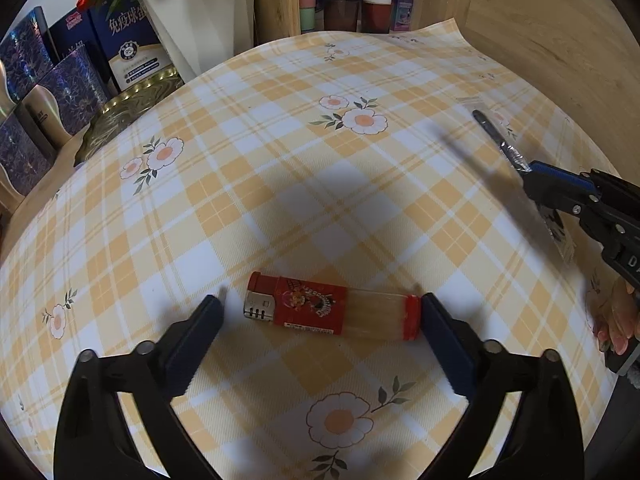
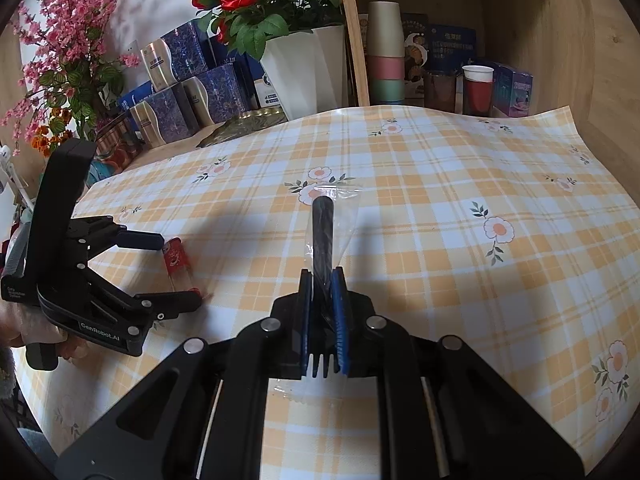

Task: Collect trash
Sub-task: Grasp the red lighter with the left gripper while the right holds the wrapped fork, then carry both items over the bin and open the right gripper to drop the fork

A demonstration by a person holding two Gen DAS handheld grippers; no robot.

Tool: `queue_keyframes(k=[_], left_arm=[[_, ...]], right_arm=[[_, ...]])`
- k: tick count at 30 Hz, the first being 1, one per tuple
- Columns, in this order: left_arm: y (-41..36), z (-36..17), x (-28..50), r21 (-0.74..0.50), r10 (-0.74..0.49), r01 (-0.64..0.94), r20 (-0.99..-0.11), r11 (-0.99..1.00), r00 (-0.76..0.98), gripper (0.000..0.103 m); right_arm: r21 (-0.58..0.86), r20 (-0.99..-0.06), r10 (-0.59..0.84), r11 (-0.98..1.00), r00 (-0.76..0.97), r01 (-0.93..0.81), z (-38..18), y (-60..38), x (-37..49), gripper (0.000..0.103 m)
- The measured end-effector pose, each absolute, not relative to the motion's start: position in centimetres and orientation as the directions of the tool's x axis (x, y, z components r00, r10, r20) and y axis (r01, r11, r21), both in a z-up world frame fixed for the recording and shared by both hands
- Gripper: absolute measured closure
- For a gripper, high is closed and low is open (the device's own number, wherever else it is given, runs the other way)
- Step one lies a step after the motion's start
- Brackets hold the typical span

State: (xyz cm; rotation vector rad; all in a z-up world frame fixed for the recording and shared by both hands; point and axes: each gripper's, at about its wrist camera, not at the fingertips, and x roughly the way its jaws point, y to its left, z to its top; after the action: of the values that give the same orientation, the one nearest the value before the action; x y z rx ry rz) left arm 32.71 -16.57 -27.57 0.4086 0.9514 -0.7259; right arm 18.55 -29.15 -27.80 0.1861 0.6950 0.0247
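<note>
On the checked cloth (image 1: pixel 280 120), my left claw (image 1: pixel 322 312) stands wide open around the lighter (image 1: pixel 332 310), while my right claw (image 2: pixel 322 276) pinches a wrapped black fork (image 2: pixel 322 224) beside it.

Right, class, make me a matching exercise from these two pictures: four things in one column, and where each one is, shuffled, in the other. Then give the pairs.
Things
1. lighter
2. wrapped black plastic fork
3. red paper cup
4. stack of pastel cups

Places
A. clamped in the right tool
B. lying on the checked tablecloth between the open fingers of the left tool
C. in the wooden shelf, far left, beside its upright
D. in the wooden shelf, next to a dark glass

Pairs: 1-B, 2-A, 3-D, 4-C
</note>
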Motion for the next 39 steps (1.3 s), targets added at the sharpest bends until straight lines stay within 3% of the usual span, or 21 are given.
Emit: queue_keyframes(k=[1, 10, 15, 20, 24, 30, 39], left_arm=[[-16.4, -27.4, 32.6, -0.001, -0.386, 0.718, -0.844, 0.696, 0.373, 0.022], [-15.1, -26.2, 28.5, -0.034, -0.391, 0.694, -0.846, 0.719, 0.364, 0.022], [-12.4, -24.5, 23.7, -0.178, -0.461, 0.582, -0.8, 0.794, 0.384, 0.022], [-9.9, -23.1, 18.1, -0.222, -0.469, 0.505, -0.767, 0.834, 0.438, 0.022], [-7.2, -22.1, 13.8, -0.256, -0.474, 0.456, -0.747, 0.852, 0.466, 0.022], [-3.6, -21.5, 7.2, -0.25, -0.464, 0.442, -0.74, 0.862, 0.487, 0.022], [0.5, -21.9, -0.4, -0.274, -0.455, 0.385, -0.713, 0.881, 0.533, 0.022]], right_arm=[[0.177, -0.635, 0.085, 0.983, 0.767, 0.038, -27.8, -29.1, 18.6, 0.089], [0.187, -0.637, 0.084, 0.981, 0.766, 0.047, -27.8, -29.4, 18.6, 0.089], [0.161, -0.646, 0.071, 0.986, 0.76, 0.045, -27.9, -28.9, 18.8, 0.089], [0.103, -0.661, 0.093, 0.994, 0.745, -0.033, -27.1, -27.3, 18.0, 0.089], [0.079, -0.636, 0.127, 0.992, 0.761, -0.1, -25.5, -25.8, 14.6, 0.089], [0.165, -0.616, 0.223, 0.974, 0.756, -0.153, -24.1, -24.4, 7.1, 0.089], [0.23, -0.67, 0.361, 0.932, 0.649, -0.281, -26.3, -21.0, -3.7, 0.089]])
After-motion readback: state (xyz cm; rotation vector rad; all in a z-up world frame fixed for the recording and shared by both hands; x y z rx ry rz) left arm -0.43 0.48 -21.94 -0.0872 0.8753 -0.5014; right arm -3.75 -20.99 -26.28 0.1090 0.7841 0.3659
